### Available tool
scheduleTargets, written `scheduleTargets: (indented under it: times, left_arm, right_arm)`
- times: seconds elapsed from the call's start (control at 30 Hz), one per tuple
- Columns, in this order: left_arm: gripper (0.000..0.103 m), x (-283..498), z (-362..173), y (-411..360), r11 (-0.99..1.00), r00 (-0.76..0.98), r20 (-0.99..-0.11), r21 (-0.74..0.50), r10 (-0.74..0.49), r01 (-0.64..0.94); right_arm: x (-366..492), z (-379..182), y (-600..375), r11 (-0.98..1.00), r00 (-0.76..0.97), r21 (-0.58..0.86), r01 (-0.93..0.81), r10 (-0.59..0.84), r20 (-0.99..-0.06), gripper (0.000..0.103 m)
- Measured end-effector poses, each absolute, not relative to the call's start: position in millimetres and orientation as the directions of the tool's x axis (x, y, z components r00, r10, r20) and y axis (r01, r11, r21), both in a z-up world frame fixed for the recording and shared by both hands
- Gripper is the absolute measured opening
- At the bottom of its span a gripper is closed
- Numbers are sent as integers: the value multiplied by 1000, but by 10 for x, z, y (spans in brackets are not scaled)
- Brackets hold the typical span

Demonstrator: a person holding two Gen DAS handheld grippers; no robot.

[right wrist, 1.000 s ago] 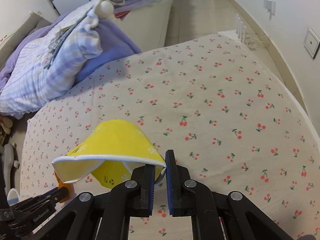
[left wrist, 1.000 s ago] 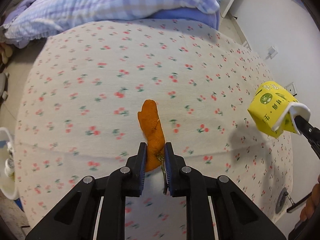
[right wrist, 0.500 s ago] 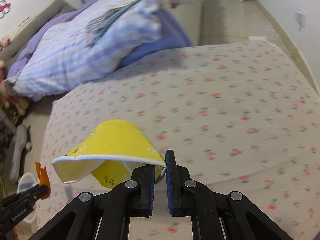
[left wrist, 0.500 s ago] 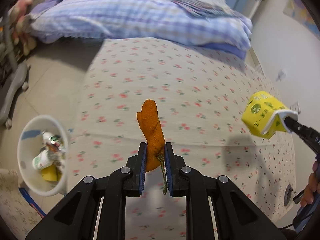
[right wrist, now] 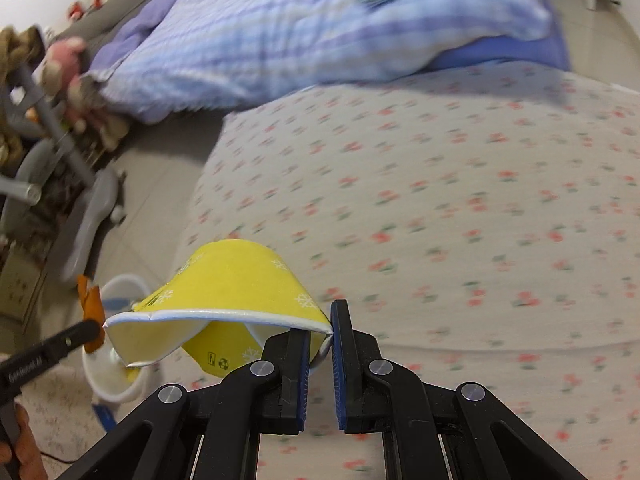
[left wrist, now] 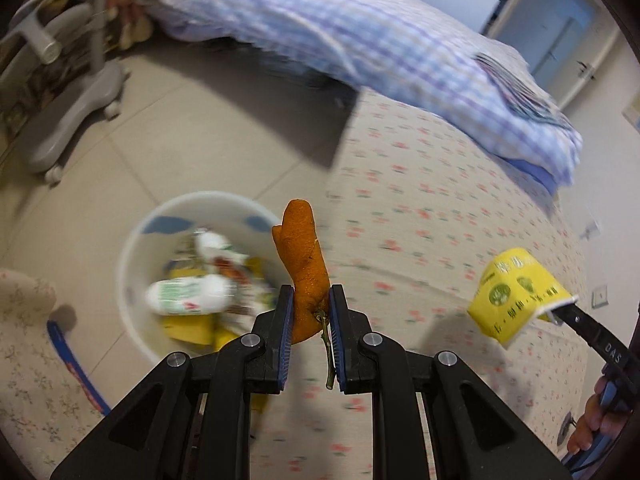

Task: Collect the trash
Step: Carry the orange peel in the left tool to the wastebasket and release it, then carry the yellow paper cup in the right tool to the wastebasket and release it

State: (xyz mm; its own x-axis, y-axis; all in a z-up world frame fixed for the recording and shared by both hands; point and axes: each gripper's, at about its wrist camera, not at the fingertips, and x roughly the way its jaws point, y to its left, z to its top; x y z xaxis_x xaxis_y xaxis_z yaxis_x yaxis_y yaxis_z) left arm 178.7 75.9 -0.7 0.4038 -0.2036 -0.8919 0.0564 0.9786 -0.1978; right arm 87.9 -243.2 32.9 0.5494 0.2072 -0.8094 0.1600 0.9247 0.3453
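The left gripper is pinching a strip of orange peel between its blue-padded fingers, the peel standing upright out of the jaws with a thin green stem dangling from its lower end. In the left wrist view the peel is showing against the near rim of a white trash bin that is standing on the tiled floor, beside the edge of the bed. Inside the bin a white bottle with green print is lying among yellow scraps and other wrappers, all of it blurred.

The right gripper is clamping the rim of a crushed yellow paper cup, one finger inside the white-lined mouth and one outside, so the cup is jutting out to the left, flattened and lying on its side in the air. It is hanging above the bed's cherry-print sheet, near the sheet's edge; the bin is sitting lower left of it on the floor, partly hidden behind the cup.

Beyond both grippers a blue-and-white checked duvet is lying bunched across the far part of the bed. A grey wheeled stand is standing on the floor to the left.
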Motion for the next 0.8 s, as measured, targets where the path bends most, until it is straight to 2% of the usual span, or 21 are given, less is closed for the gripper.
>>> scheduleTargets:
  times: [0.27,0.33,0.37,0.4,0.43,0.47,0.8]
  left_arm:
    - [20,1898,-220,1323,986,398,-908,-160,-132,-39]
    - [25,1921,-265,1426,989,388,-916,-132,-99,-59]
    - [41,1937,-292,1480,991,381,-922,-106,-68,-80]
    - [68,1947,-311,1508,991,379,-924,-98,-55,-94]
    - [79,1942,-317,1556,989,383,-922,-98,-48,-111]
    - [86,1927,-307,1591,988,392,-919,-101,-46,-120]
    - [89,1781,-291,1960,988,371,-928,-55,4,-147]
  right_arm:
    - [1148,170,-1827,932,515,352,85,261,-816,8]
    - [1194,140,-1698,933,511,354,71,271,-816,8]
    - [1203,138,-1661,933,509,355,66,275,-816,8]
    - [1231,128,-1601,932,506,357,58,280,-815,8]
    - [1256,119,-1536,932,505,359,51,286,-814,8]
    - [1270,114,-1488,932,504,360,46,290,-814,8]
    - [1461,-5,-985,935,499,356,9,304,-812,8]
